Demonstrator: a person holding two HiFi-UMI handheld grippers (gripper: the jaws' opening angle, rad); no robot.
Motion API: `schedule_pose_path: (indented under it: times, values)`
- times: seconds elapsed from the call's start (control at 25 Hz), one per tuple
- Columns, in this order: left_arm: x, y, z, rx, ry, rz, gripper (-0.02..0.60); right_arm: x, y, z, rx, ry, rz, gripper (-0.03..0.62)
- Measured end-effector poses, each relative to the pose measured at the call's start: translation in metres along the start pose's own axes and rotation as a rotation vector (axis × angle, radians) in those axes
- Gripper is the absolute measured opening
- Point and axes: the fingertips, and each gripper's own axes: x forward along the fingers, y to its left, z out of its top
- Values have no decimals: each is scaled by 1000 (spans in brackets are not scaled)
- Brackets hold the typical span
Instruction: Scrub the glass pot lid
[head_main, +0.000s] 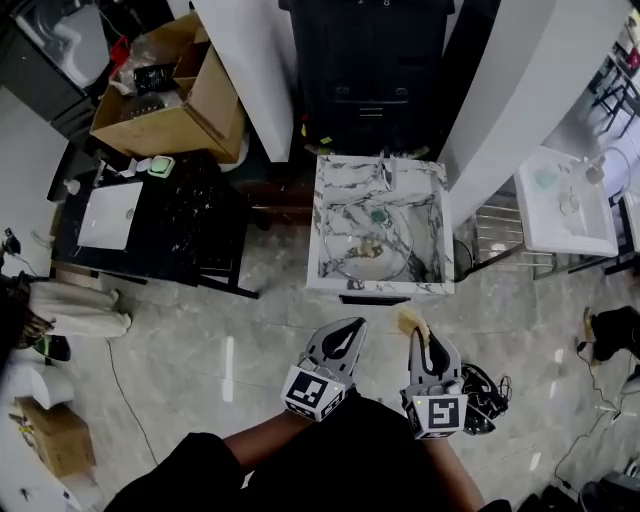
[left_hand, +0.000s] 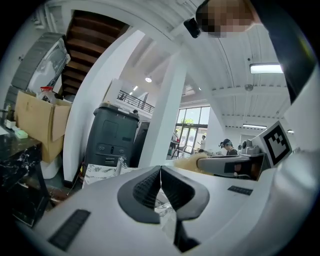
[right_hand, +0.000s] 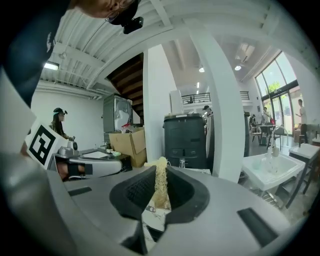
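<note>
- Right gripper: the jaws are closed on a beige fibrous scrubber. In the right gripper view the scrubber stands upright between the two pads and projects past the fingertips.
- Left gripper: the jaws are pressed together. In the left gripper view the pads meet along one line with nothing between them.
- Pose: in the head view both forearms reach forward from the bottom edge. The two grippers are held side by side, near each other and apart, above the pale floor. The left gripper leans toward the right gripper; the right gripper points straight ahead.
- Glass pot lid: it lies flat inside the basin of the marble sink, straight ahead of both grippers and well apart from them. Neither gripper touches the lid or the sink.
- Surroundings: a dark cabinet stands behind the sink. An open cardboard box sits to the left of it.
</note>
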Motion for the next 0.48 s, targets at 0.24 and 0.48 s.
schedule_pose_path:
  times: [0.24,0.48]
  values:
    - [33,56,11,-5,6,-19,17,75,-2,12,44,51,32,61]
    - [49,111,16,-65,-4,40,17,126,1,13,40,117,98,63]
